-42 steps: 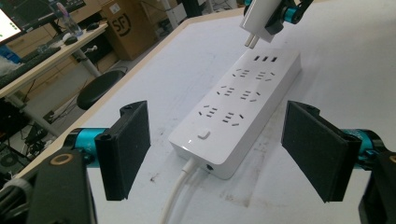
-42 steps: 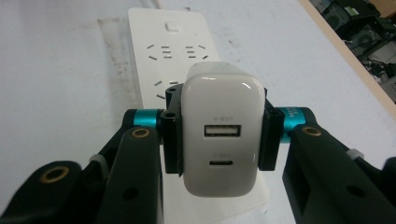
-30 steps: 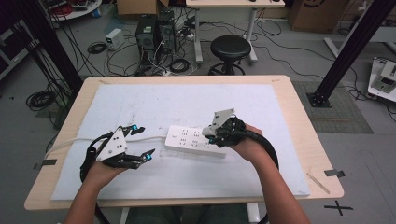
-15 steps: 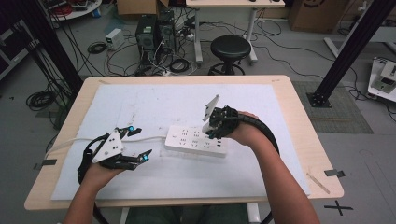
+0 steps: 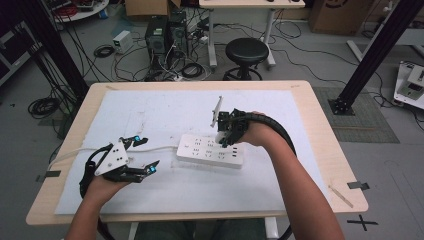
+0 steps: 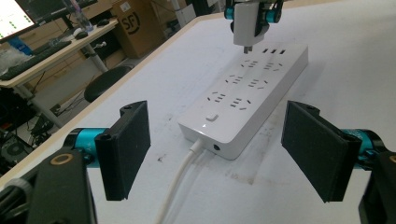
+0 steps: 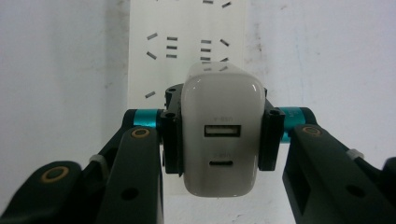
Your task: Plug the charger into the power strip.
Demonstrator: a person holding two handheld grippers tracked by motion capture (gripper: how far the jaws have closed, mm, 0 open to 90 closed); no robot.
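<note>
So my right gripper (image 5: pixel 223 134) has its jaws clamped on the two sides of a white charger (image 7: pixel 222 140), the little wall-plug kind with a USB port and a smaller oval port on the face looking back at me in the right gripper view. I'm holding it right over the power strip (image 5: pixel 211 150), at the end of the strip nearer the right edge of the table (image 5: pixel 320 140). In the left gripper view the charger (image 6: pixel 247 21) hangs with its metal prongs pointing down at the far sockets of the power strip (image 6: pixel 247 100), and I honestly can't tell whether the prongs are touching the strip or just above it. The strip itself lies flat around the middle of the table on the white sheet (image 5: pixel 165 110) that covers most of the top, with its switch and its white cord (image 6: pixel 180 186) at the end facing my left side. The cord runs off toward the left edge of the table. My left gripper (image 5: pixel 141 156) sits over the white sheet near the front left part of the table, just beside that cord end of the strip, with its jaws spread wide apart and nothing between them.
</note>
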